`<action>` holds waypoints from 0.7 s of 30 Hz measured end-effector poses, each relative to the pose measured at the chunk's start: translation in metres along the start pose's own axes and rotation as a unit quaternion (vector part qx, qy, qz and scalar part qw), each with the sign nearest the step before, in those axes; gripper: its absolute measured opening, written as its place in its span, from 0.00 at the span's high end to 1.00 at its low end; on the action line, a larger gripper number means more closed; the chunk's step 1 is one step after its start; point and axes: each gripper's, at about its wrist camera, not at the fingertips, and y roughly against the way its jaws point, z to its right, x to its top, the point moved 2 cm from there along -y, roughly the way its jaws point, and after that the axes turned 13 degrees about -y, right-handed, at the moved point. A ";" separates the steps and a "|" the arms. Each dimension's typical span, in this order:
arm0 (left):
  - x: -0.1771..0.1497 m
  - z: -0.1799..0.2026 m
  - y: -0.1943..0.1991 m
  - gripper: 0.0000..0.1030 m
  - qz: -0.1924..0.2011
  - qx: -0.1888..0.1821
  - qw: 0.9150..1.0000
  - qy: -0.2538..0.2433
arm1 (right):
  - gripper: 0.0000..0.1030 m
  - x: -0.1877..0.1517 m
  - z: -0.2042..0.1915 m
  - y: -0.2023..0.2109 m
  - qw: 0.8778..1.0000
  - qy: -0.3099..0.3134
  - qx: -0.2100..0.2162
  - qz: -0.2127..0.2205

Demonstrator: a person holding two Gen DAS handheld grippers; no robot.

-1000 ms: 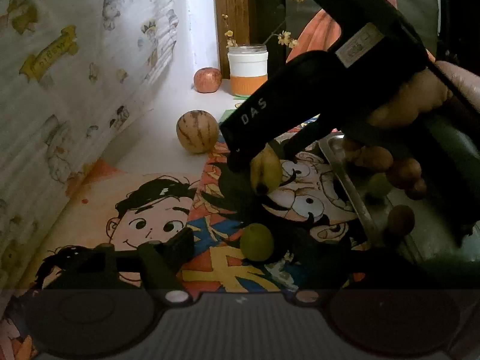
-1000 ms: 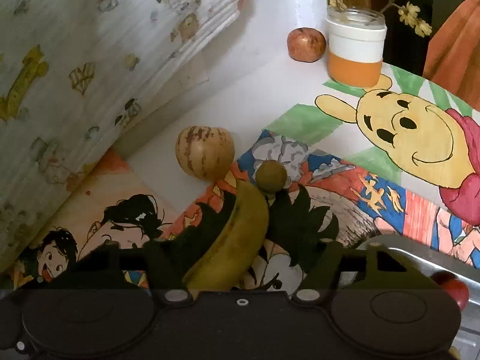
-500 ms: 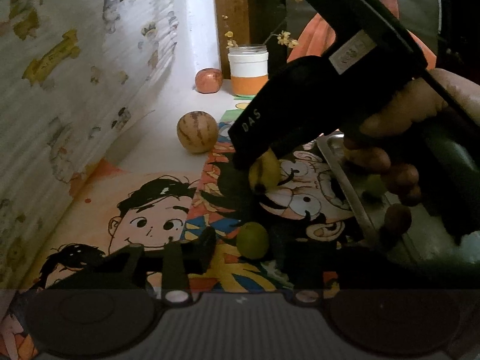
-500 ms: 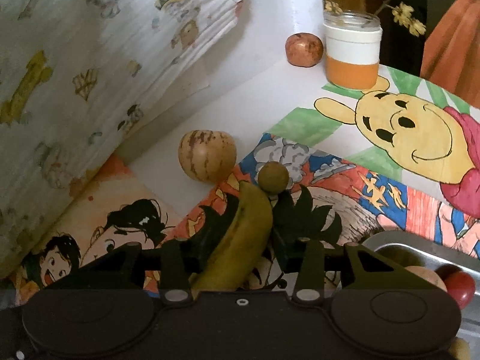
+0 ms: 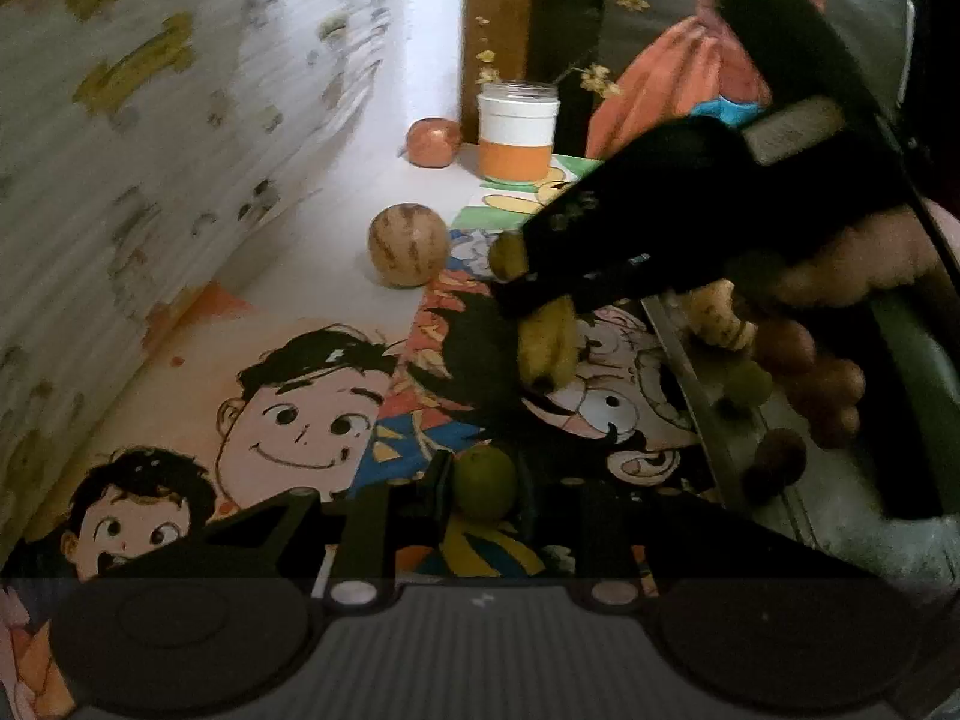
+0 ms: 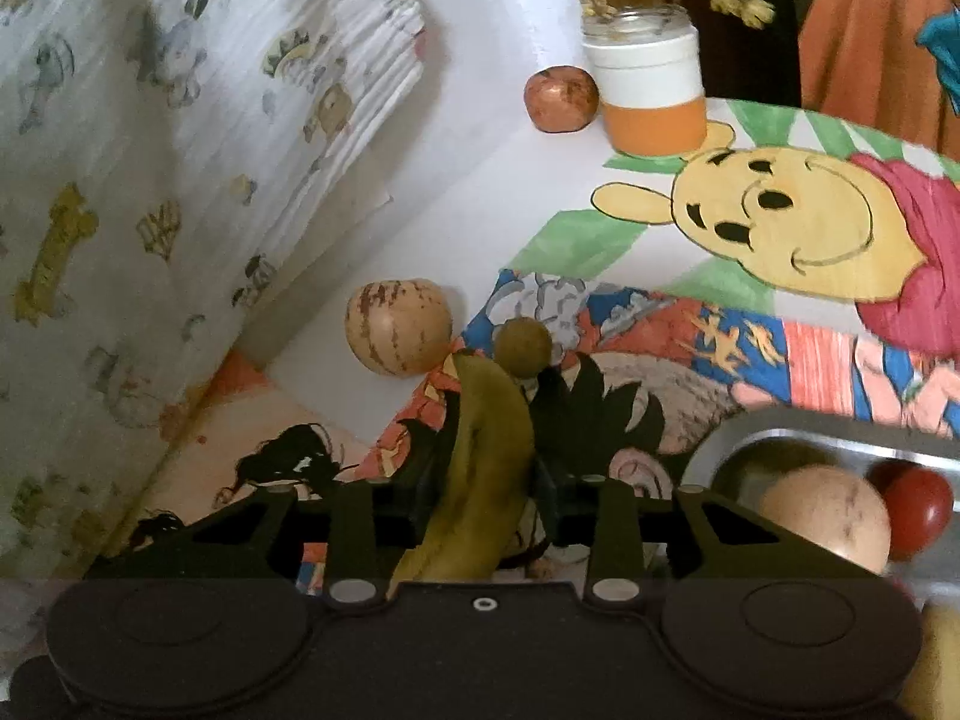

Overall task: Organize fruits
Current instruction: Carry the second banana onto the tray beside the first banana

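On the left side of the desk (image 6: 540, 198), a striped round melon (image 6: 398, 327) sits on bare white surface, just left of the cartoon-printed mat (image 5: 312, 414). Far behind it a reddish apple (image 6: 561, 99) stands beside an orange-and-white jar (image 6: 651, 90).

The left claw (image 5: 485, 483) has just been closing and now pinches a small green fruit (image 5: 483, 480) between its pads, low over the near part of the mat.

Moving right, the right claw (image 6: 480, 498) has also just been closing; its fingers press on a greenish-yellow banana (image 6: 480, 480) from both sides. The banana's far tip points toward a small olive-coloured round fruit (image 6: 523, 347) lying on the mat, just right of the melon. In the left wrist view the banana's near end shows blurred under that claw's black body.

At the far right a metal tray (image 6: 840, 429) holds a pale round fruit (image 6: 825, 513) and a red one (image 6: 918, 507) beside it; the left wrist view shows further small green and brown fruits in the tray.
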 end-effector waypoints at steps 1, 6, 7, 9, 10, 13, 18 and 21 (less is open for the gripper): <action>0.000 -0.002 0.001 0.76 -0.001 -0.001 1.000 0.006 | 0.66 -0.001 0.001 0.002 1.000 -0.006 0.003 0.001; -0.005 -0.010 0.007 0.76 -0.005 0.001 1.000 0.027 | 0.68 -0.018 0.002 0.020 0.998 -0.039 0.047 0.017; -0.006 -0.011 0.009 0.76 -0.006 0.003 1.000 0.029 | 0.68 -0.022 0.001 0.025 0.997 -0.043 0.055 0.023; -0.008 -0.014 0.012 0.76 -0.006 0.007 0.999 0.033 | 0.69 -0.030 0.001 0.036 0.995 -0.055 0.071 0.035; -0.009 -0.015 0.014 0.76 -0.006 0.009 0.999 0.036 | 0.69 -0.033 0.002 0.043 0.994 -0.063 0.077 0.041; -0.010 -0.016 0.019 0.76 -0.004 0.012 0.999 0.042 | 0.69 -0.039 0.005 0.063 0.991 -0.082 0.089 0.060; -0.011 -0.013 0.030 0.76 -0.002 0.012 0.999 0.046 | 0.69 -0.047 0.014 0.106 0.985 -0.105 0.094 0.104; -0.011 -0.007 0.036 0.76 0.001 0.007 0.999 0.047 | 0.69 -0.057 0.024 0.135 0.981 -0.116 0.085 0.130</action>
